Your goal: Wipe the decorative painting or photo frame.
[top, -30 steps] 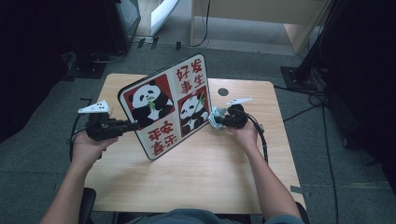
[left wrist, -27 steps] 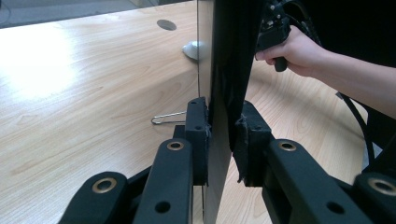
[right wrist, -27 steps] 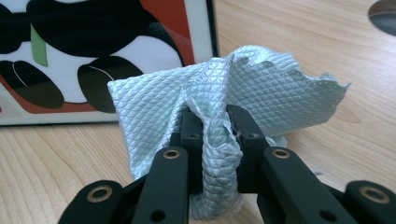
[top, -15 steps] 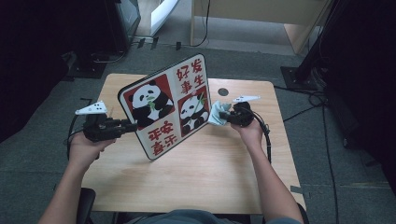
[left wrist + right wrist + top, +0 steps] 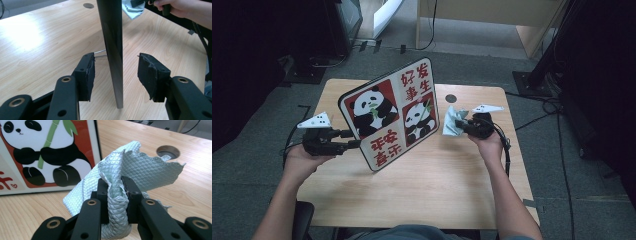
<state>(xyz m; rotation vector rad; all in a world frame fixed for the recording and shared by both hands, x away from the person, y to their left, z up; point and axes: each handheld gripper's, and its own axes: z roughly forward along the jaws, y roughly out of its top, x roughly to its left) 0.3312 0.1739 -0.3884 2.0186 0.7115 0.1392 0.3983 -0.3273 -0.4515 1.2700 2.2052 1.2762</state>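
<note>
Panda picture board [image 5: 390,113], one only, stands tilted on its lower edge on the wooden worktop [image 5: 432,190], left of centre, printed face toward the person. Left tongs [image 5: 116,72] straddle its near edge, jaws spread to either side with a gap on each: open, not clamping. Nothing visible is gripping the board; a thin wire leg shows behind it in the left gripper view, possibly a stand, cannot confirm. Right tongs [image 5: 115,191] are closed on one quilted pale-green cleaning cloth [image 5: 130,167], bunched between the jaws, held just beside the board's right edge and low near the worktop. Risk, as judged: a wiping push from the cloth against an unclamped board could tip it backward or skid its base. Left jaws closing off-centre might also twist it. Loose cloth folds may drag and smear rather than wipe. Count: one board, one cloth, two tongs, one cable hole [image 5: 451,98] in the worktop.
</note>
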